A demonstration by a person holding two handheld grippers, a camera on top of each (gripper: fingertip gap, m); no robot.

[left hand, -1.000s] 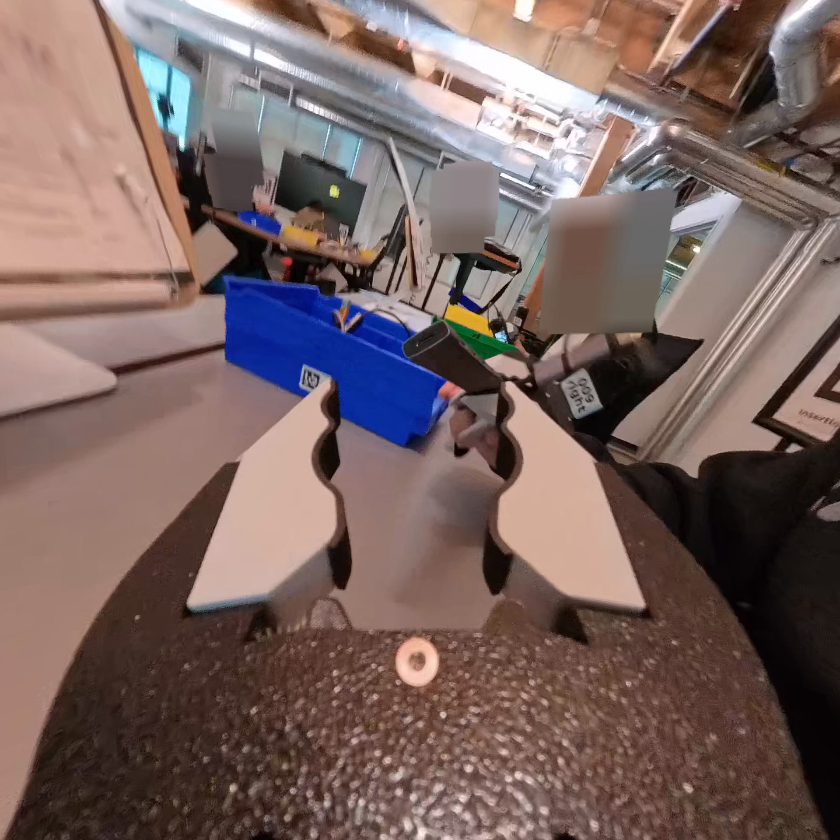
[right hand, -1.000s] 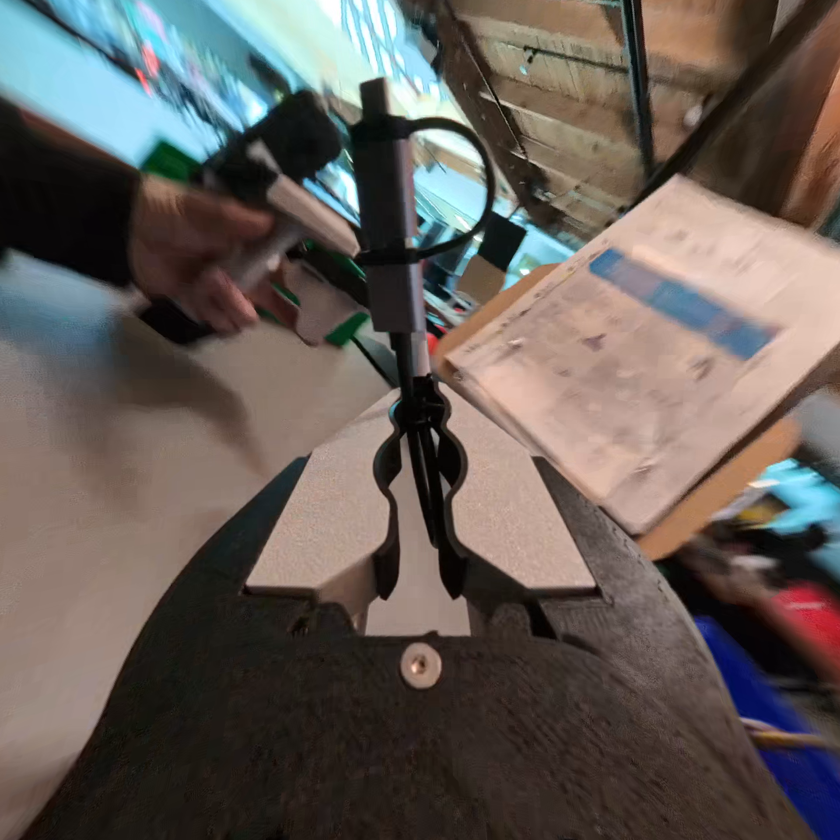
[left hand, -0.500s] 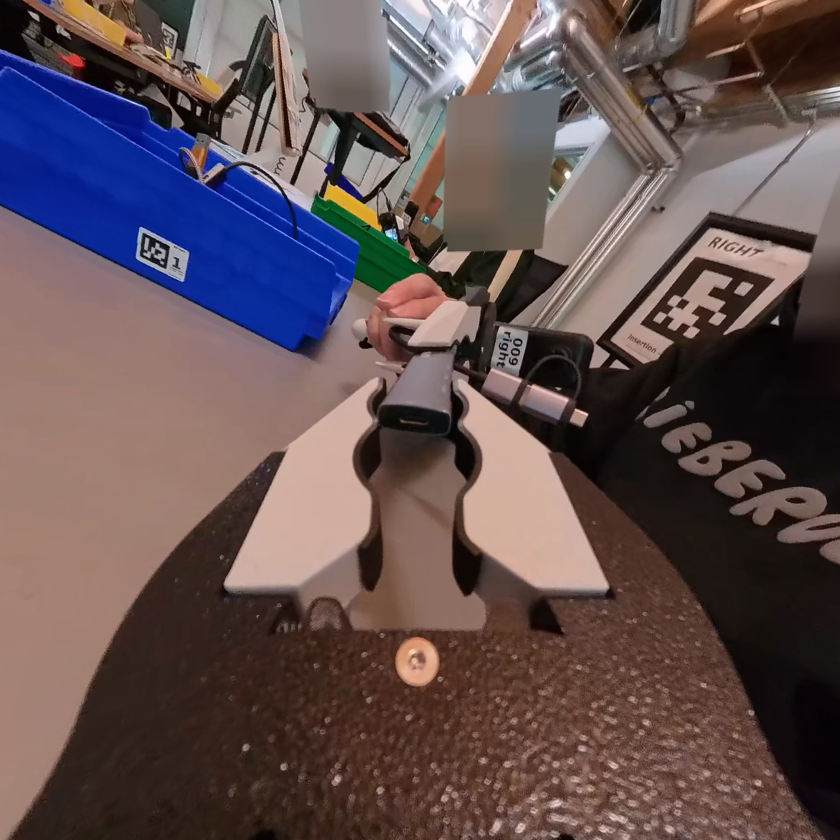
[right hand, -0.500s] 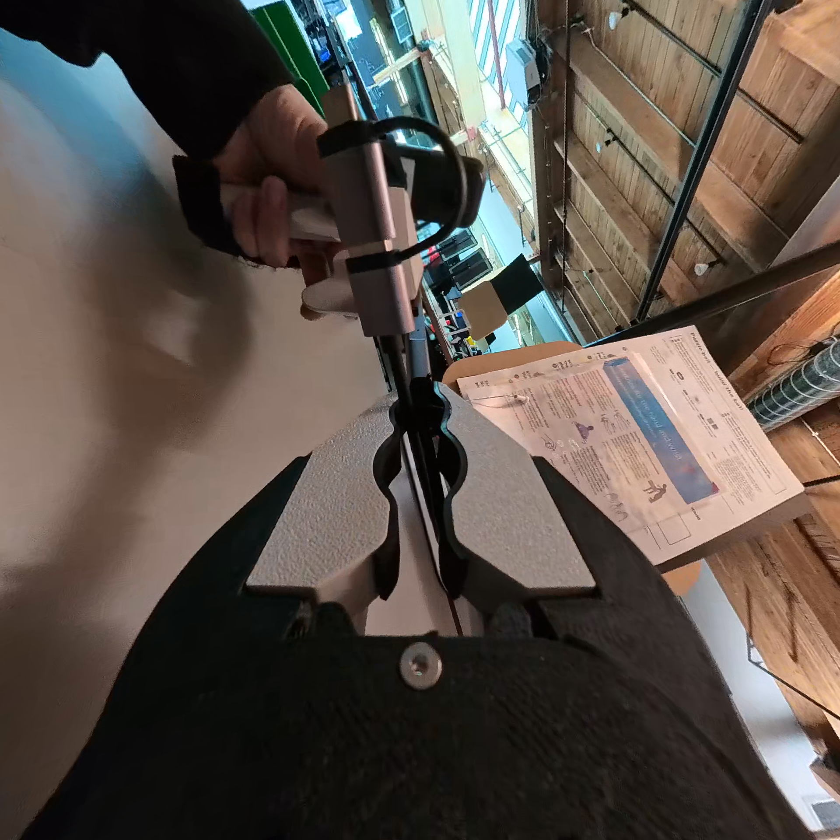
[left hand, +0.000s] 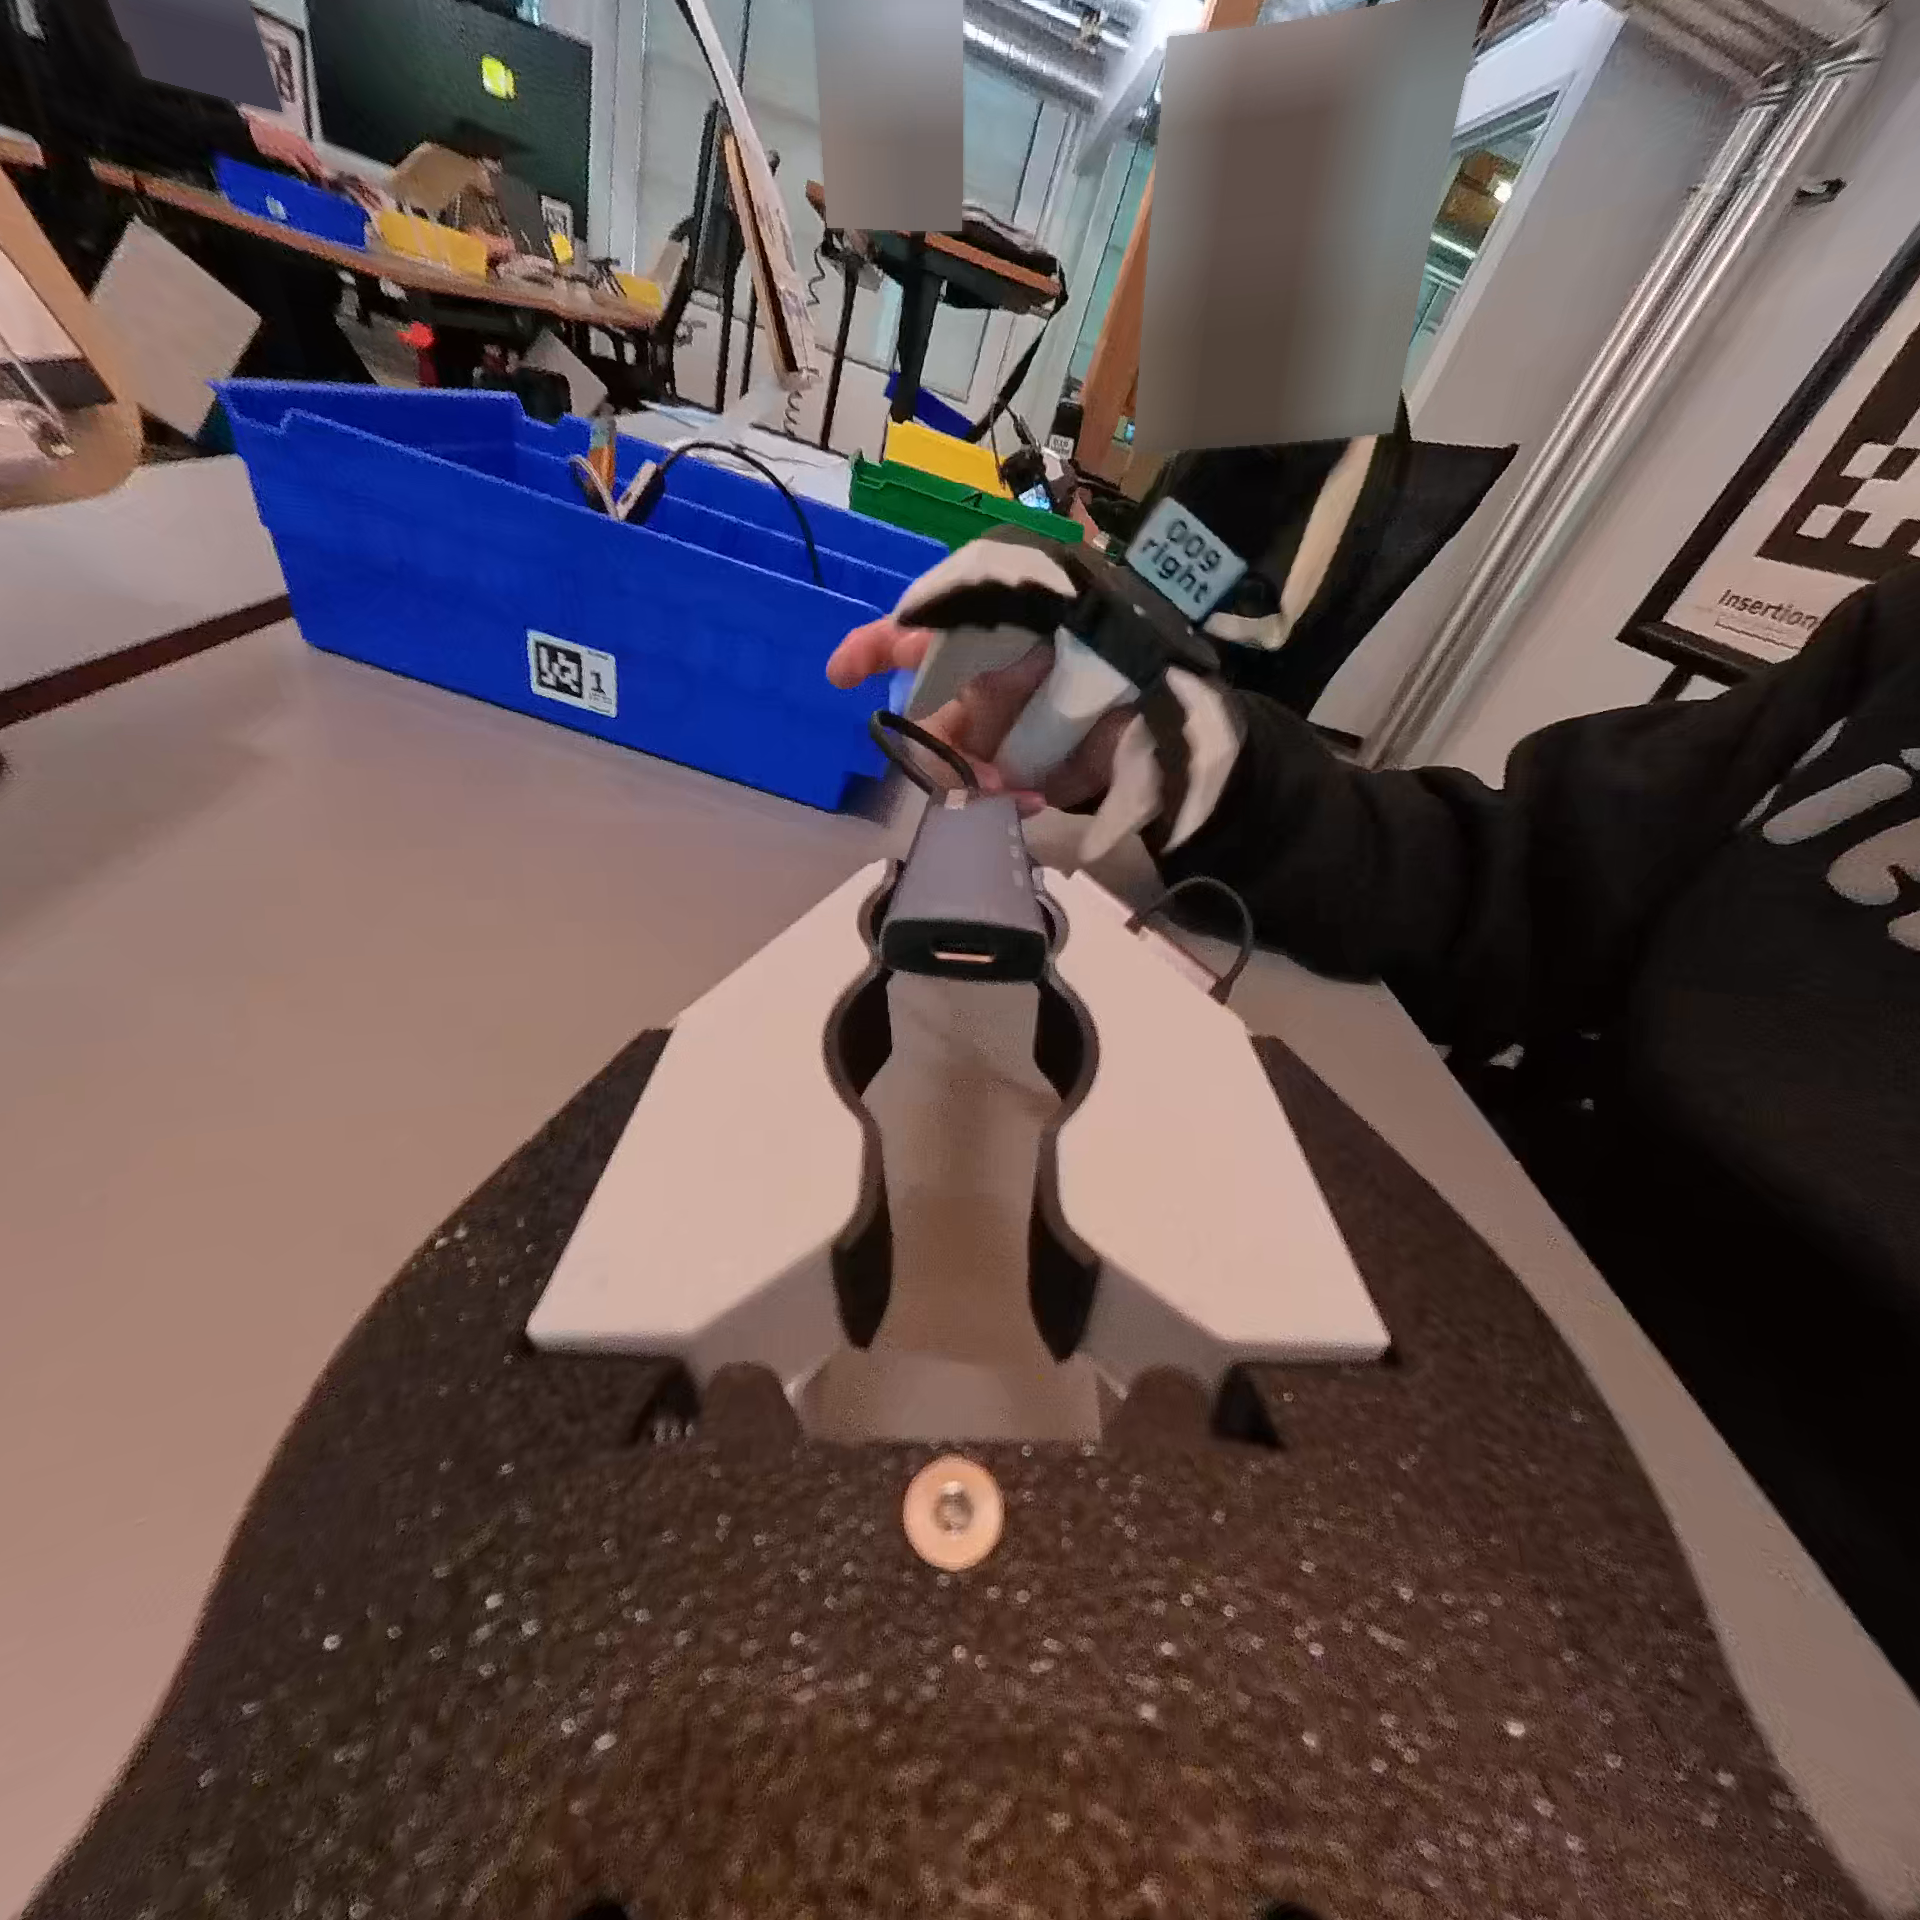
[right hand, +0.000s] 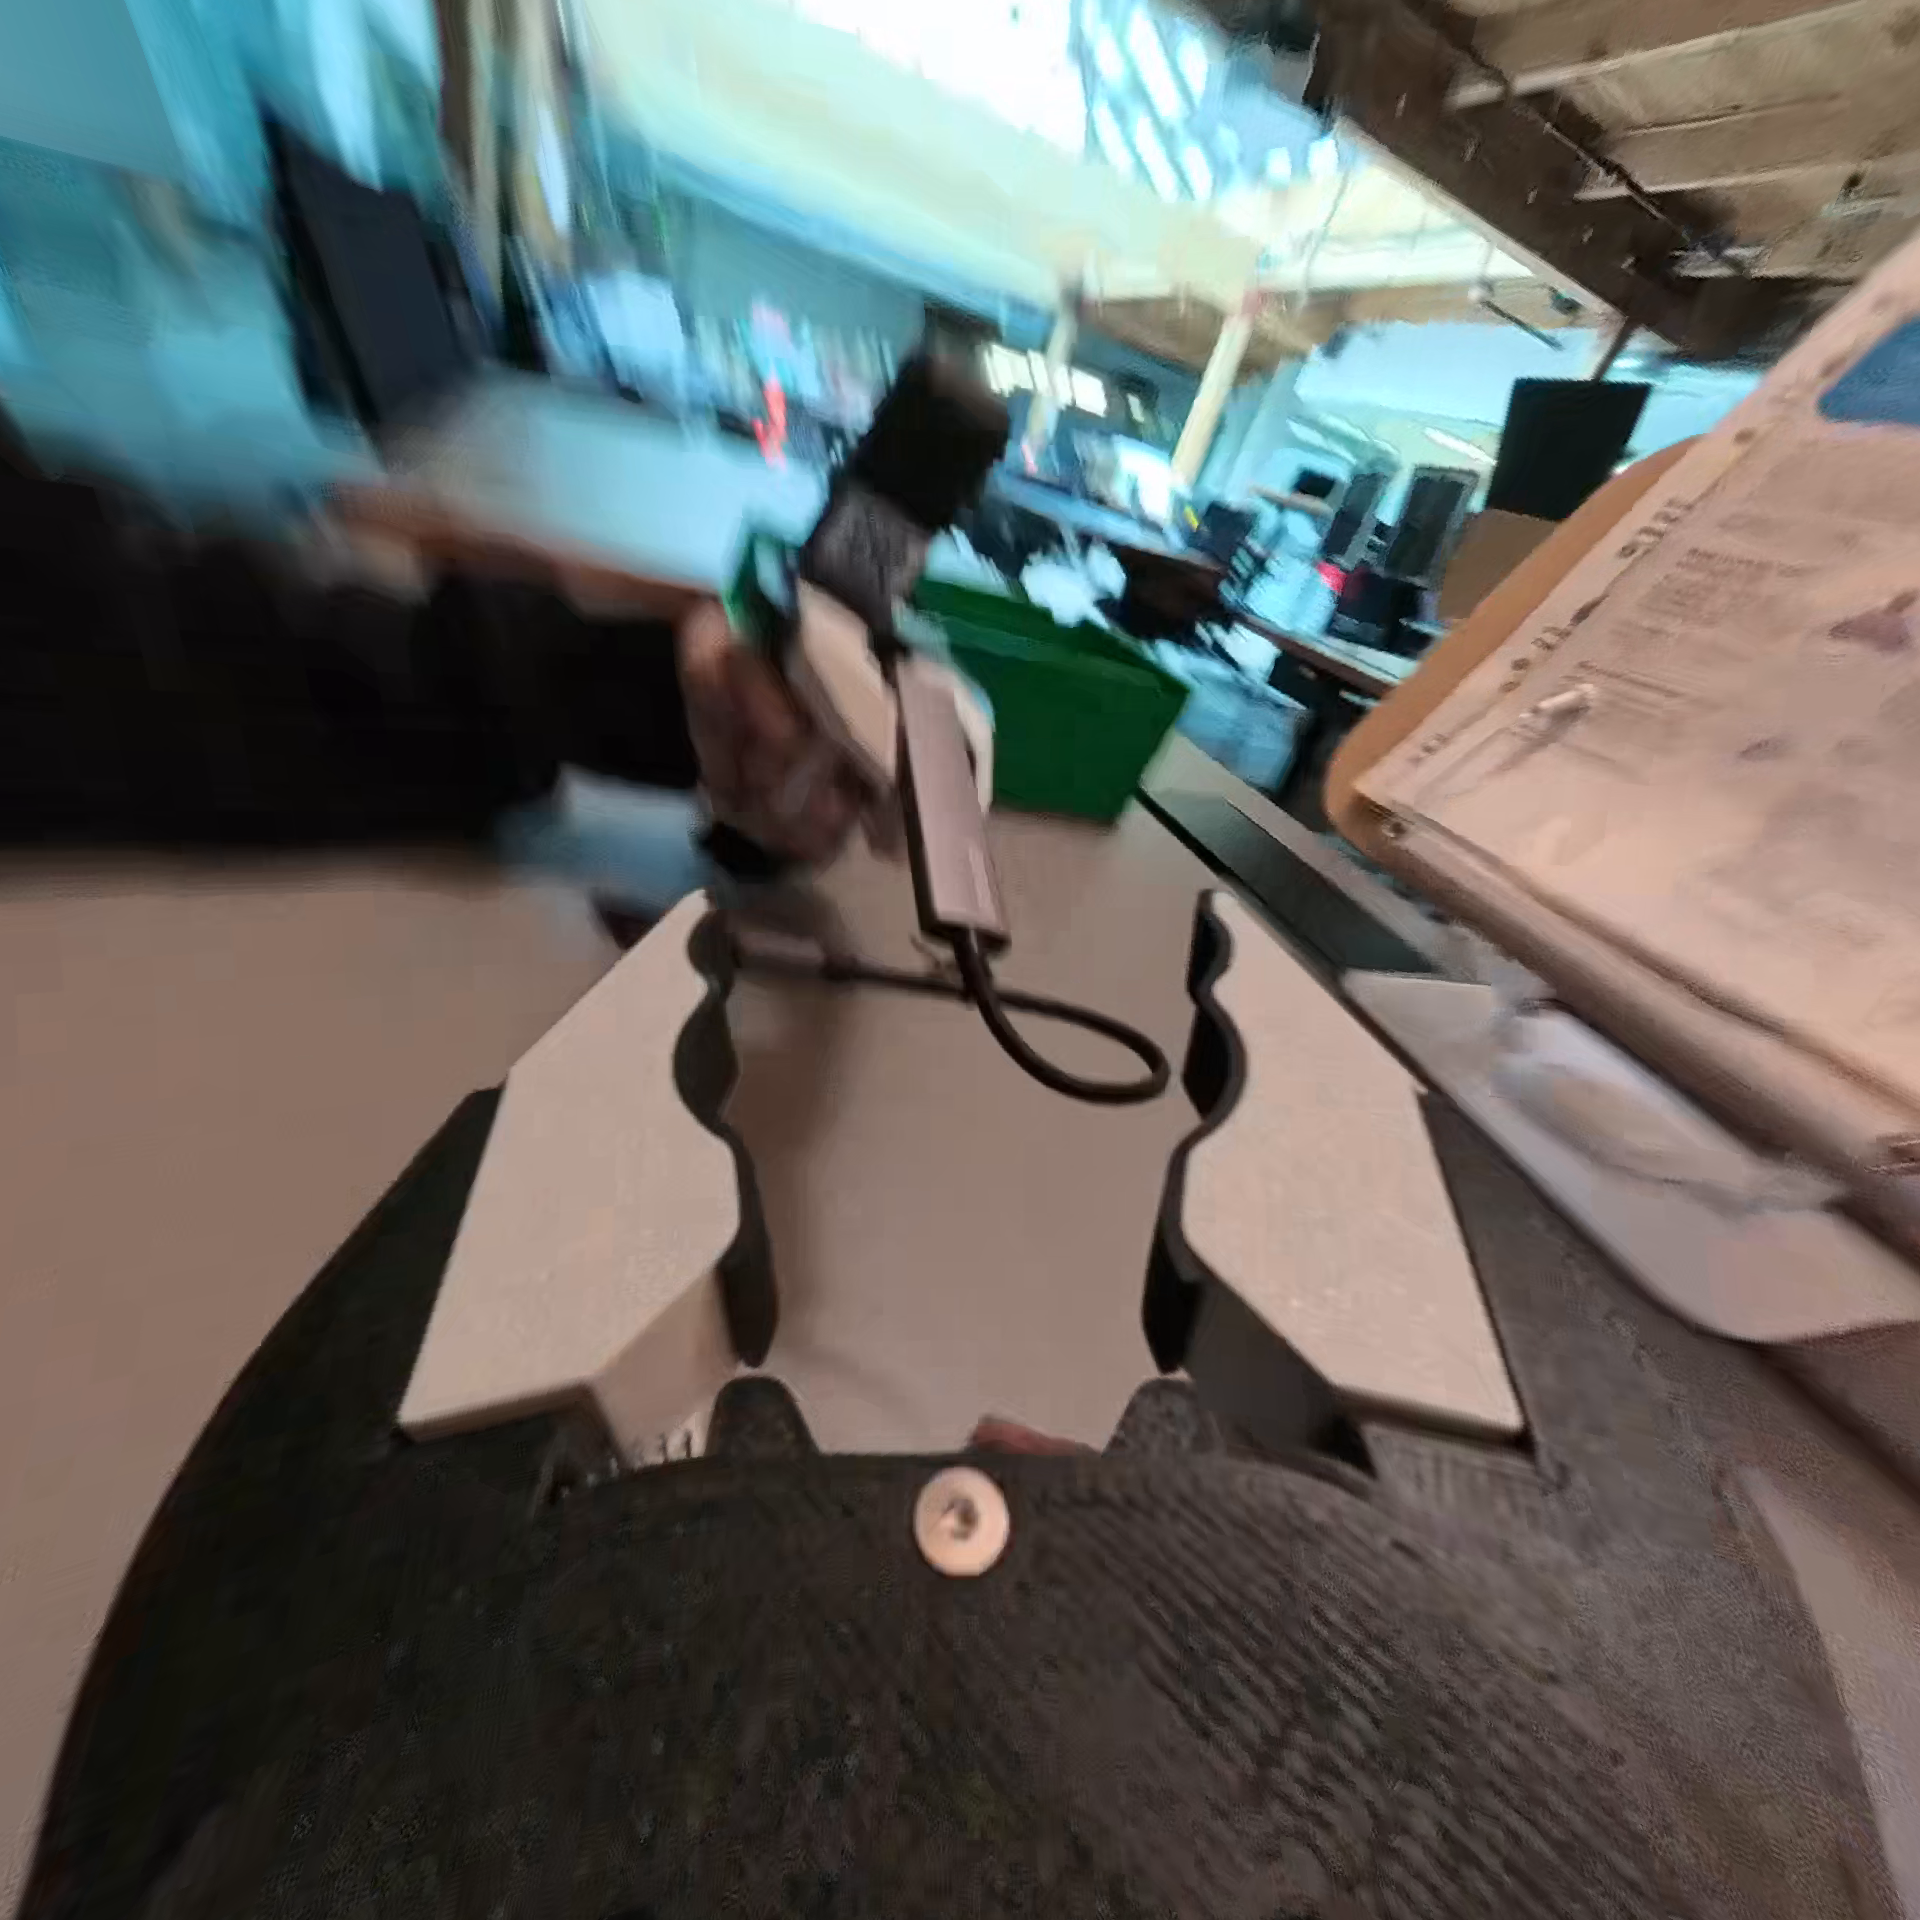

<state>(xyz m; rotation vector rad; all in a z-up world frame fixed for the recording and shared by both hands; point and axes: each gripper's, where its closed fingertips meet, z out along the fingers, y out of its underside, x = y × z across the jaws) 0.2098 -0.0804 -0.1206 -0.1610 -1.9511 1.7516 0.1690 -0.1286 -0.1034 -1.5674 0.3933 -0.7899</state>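
My left gripper [left hand: 961, 906] is shut on a grey slim adapter [left hand: 964, 868], whose port end faces the camera between the fingertips. A black cable [left hand: 1210, 920] loops off its far end to the right. My right gripper [right hand: 956, 935] is open and empty, with its jaws wide apart. The adapter [right hand: 951, 821] hangs just beyond it, and its cable [right hand: 1070, 1049] curls between the fingers without touching them. In the left wrist view the right gripper [left hand: 997, 665], held in a hand, sits just behind the adapter. The right wrist view is blurred.
A grey table [left hand: 312, 935] lies below. A blue bin [left hand: 499, 561] with cables stands at the back, with a green bin [left hand: 935, 504] behind it. A tilted wooden board with a paper sheet [right hand: 1662, 727] stands at the right. A framed marker sign [left hand: 1818, 499] leans against the wall. About 8 cm separates my left fingertips from my right.
My left gripper closed on the adapter's end. My right gripper let go of the cable, opened wide and pulled back. The adapter now hangs from the left gripper alone.
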